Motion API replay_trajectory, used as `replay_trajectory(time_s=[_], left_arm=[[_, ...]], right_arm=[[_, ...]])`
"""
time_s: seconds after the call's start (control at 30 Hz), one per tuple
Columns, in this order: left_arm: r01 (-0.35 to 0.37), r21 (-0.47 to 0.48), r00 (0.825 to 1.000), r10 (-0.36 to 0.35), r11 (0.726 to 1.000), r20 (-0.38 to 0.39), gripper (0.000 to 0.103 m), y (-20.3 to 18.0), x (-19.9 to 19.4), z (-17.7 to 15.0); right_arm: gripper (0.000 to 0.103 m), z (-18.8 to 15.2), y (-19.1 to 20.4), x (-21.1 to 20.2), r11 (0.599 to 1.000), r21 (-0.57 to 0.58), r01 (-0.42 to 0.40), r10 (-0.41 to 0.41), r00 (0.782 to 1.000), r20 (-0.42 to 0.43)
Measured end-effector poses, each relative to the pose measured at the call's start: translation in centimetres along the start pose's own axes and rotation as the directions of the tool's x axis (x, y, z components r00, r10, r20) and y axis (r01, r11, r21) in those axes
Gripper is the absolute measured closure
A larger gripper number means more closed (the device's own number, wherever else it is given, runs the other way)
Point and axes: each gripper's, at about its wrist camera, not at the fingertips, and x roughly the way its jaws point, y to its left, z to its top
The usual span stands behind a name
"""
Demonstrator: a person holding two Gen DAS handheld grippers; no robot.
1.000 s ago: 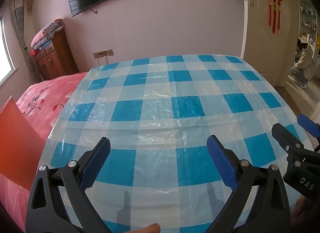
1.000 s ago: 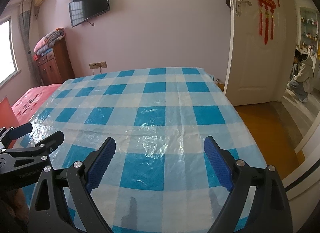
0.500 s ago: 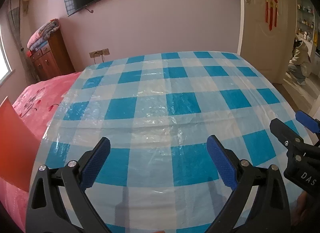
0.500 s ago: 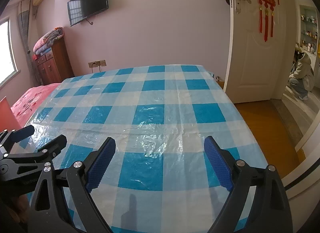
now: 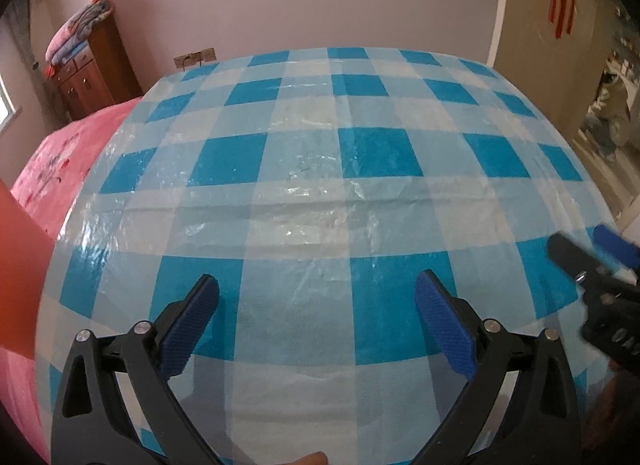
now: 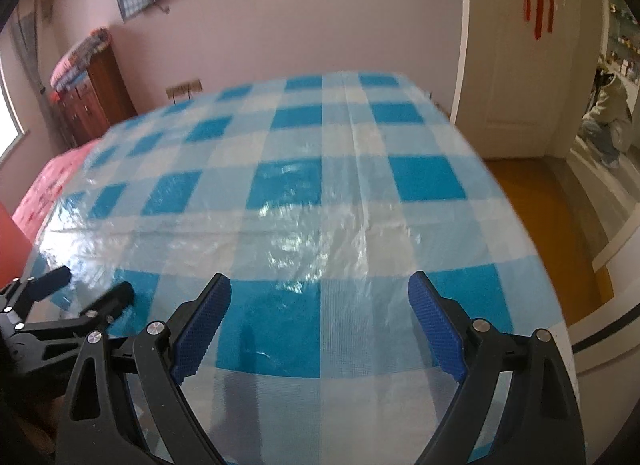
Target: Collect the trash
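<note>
A table under a blue-and-white checked plastic cloth [image 5: 320, 193] fills both views, and I see no trash lying on it. My left gripper [image 5: 316, 285] hangs open over the near part of the cloth, with nothing between its blue pads [image 5: 188, 329]. My right gripper [image 6: 320, 285] is also open and empty, over the near right part of the cloth [image 6: 320, 185]. Each gripper shows in the other's view: the right gripper [image 5: 592, 265] at the right edge, the left gripper [image 6: 92, 293] at the lower left.
A pink bed cover [image 5: 60, 161] and a red-orange sheet [image 5: 20, 273] lie left of the table. A wooden cabinet [image 5: 96, 69] stands at the back left. Right of the table are wooden floor [image 6: 548, 217], a white door [image 6: 516, 65] and a crouching person [image 6: 608, 121].
Both grippers have tipped downward and sunk closer to the cloth, so the wall and television slid up in the views. Both pairs of jaws stay as wide as before.
</note>
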Motion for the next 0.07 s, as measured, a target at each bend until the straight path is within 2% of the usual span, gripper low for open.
replay_trajectory(time_s=[0.07], left_arm=[[0.012,-0.019,1.0,-0.012,1.0,-0.002,0.004,0.18,0.15,-0.11]], right_arm=[[0.011,-0.07,0.18,0.66,1.0,-0.009,0.003,-0.003,0.999,-0.039]])
